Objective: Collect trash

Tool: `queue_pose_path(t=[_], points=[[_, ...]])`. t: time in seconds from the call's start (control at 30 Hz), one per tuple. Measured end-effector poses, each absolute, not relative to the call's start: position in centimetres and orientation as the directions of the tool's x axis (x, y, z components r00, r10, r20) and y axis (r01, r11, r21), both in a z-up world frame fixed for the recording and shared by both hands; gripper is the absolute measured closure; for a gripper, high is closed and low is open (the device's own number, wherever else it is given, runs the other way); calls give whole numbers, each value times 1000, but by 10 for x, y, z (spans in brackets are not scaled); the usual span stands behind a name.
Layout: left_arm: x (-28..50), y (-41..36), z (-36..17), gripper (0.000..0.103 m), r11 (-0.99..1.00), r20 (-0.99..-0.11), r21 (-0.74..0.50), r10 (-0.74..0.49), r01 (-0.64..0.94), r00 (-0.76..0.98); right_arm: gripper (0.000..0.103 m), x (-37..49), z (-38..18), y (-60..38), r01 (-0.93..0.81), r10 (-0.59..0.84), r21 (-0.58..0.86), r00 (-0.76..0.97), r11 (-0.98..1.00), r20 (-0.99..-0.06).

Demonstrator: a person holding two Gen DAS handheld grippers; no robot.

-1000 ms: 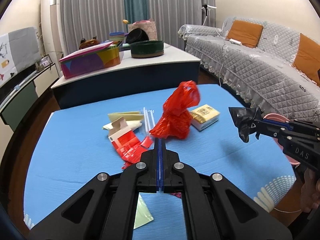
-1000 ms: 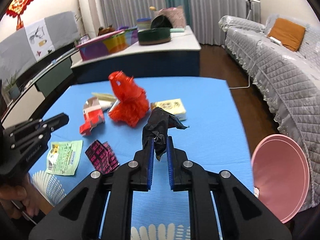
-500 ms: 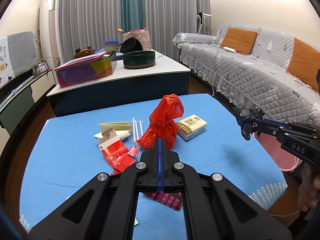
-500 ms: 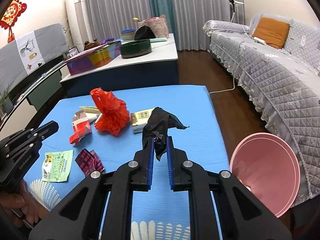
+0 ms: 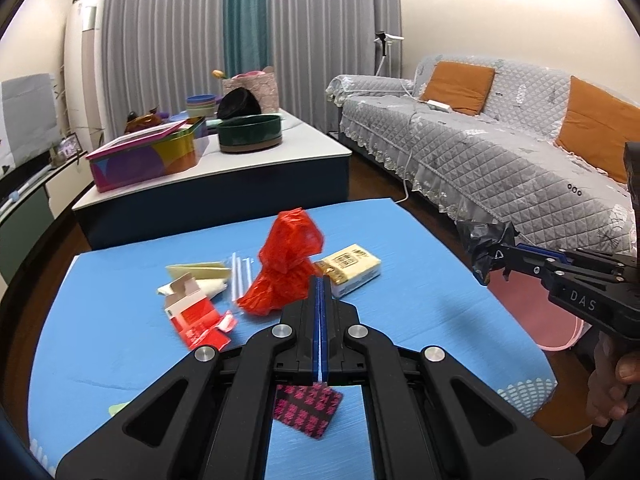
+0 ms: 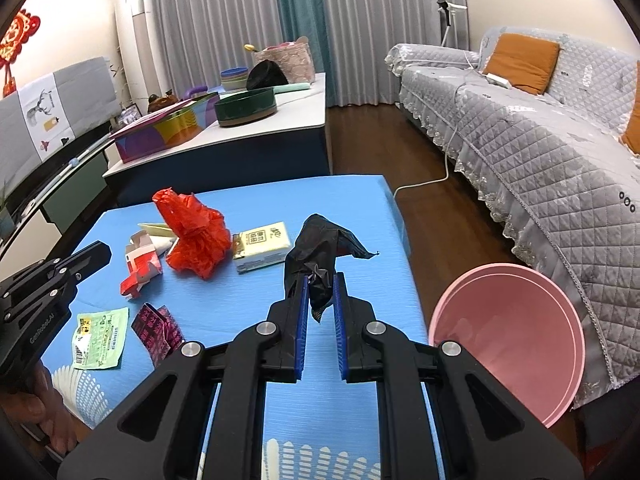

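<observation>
Trash lies on the blue table (image 5: 104, 320): a crumpled red plastic bag (image 5: 286, 264) (image 6: 196, 236), a yellow tissue pack (image 5: 352, 268) (image 6: 262, 246), a torn red-and-white carton (image 5: 196, 312) (image 6: 140, 266), a pink-and-black wrapper (image 5: 308, 408) (image 6: 156, 330) and a green packet (image 6: 100, 338). My left gripper (image 5: 321, 280) (image 6: 100, 252) is shut and holds nothing, hovering in front of the red bag. My right gripper (image 6: 320, 282) (image 5: 496, 258) is shut on a black plastic bag (image 6: 320, 240) (image 5: 482, 240), held in the air over the table's right part.
A pink bin (image 6: 508, 340) (image 5: 532, 312) stands on the floor off the table's right edge, beside the grey sofa (image 6: 540, 152). Clear straws (image 5: 240, 276) and beige paper (image 5: 198, 270) lie by the carton. A low white table (image 5: 248, 160) with boxes and bowls stands behind.
Both grippers have drawn back from the trash and tipped upward, so the items look smaller. The right gripper carried the black bag along, and more of the pink bin shows.
</observation>
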State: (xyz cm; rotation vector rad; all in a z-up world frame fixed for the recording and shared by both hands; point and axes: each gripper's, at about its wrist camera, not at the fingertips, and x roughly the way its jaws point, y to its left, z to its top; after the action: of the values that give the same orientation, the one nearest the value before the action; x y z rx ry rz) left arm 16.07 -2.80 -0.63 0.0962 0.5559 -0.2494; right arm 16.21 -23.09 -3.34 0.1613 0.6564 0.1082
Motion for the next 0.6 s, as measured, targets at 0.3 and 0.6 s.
queue_pose_path(t=[0.3,0.6], points=[[157,-50,-5,103,949,-513,15,-263,315,817,90,155,-33,-253,-4,115,184,794,983,-597],[153,-69,-1,103,936,-490,15,-301,353,818,90,149,-33,-275,37,83,186,799,982,-596]])
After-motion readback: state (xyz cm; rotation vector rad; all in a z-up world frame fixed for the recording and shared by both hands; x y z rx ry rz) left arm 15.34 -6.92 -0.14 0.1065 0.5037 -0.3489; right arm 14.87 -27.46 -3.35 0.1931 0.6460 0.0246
